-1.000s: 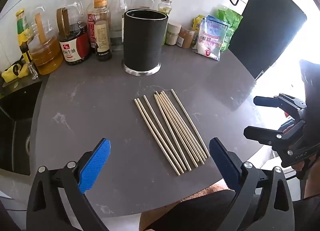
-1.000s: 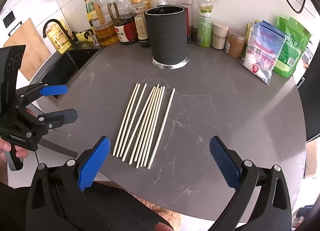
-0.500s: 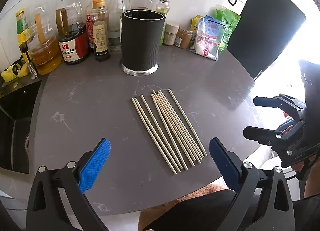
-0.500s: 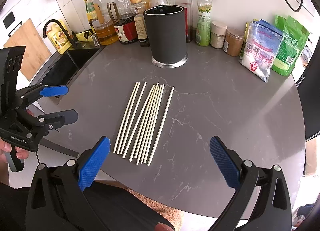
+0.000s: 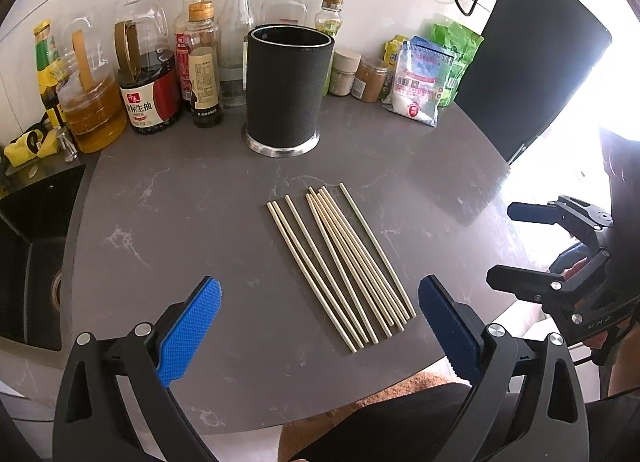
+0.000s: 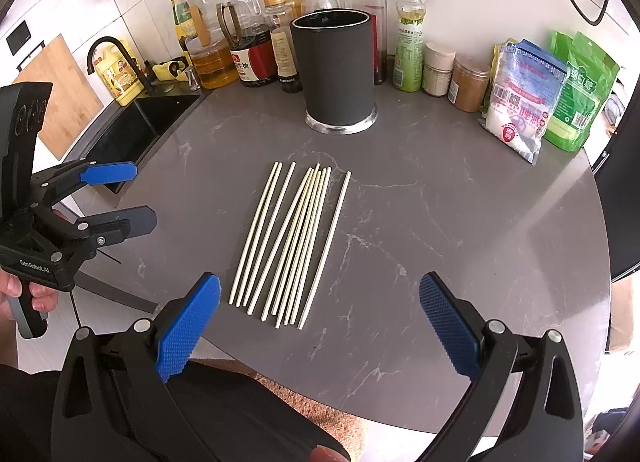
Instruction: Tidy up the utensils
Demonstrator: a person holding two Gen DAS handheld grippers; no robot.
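Several pale wooden chopsticks [image 5: 340,262] lie side by side on the grey counter [image 5: 168,222]; they also show in the right wrist view [image 6: 292,242]. A black cylindrical holder [image 5: 289,88] stands upright behind them, also in the right wrist view [image 6: 335,72]. My left gripper [image 5: 320,326] is open and empty, near the counter's front edge, short of the chopsticks. My right gripper [image 6: 320,318] is open and empty, just short of the chopsticks' near ends. Each gripper shows in the other's view: the right one [image 5: 528,250] and the left one [image 6: 120,198].
Bottles of oil and sauce [image 5: 148,74] line the back wall. Spice jars [image 5: 360,76] and packets [image 5: 420,82] stand at the back right. A black sink [image 6: 132,130] with a tap lies to the left. A dark panel [image 5: 536,62] stands at the right.
Both grippers have drifted slightly; the chopsticks and holder sit a little further left in the left wrist view. Nothing was grasped.
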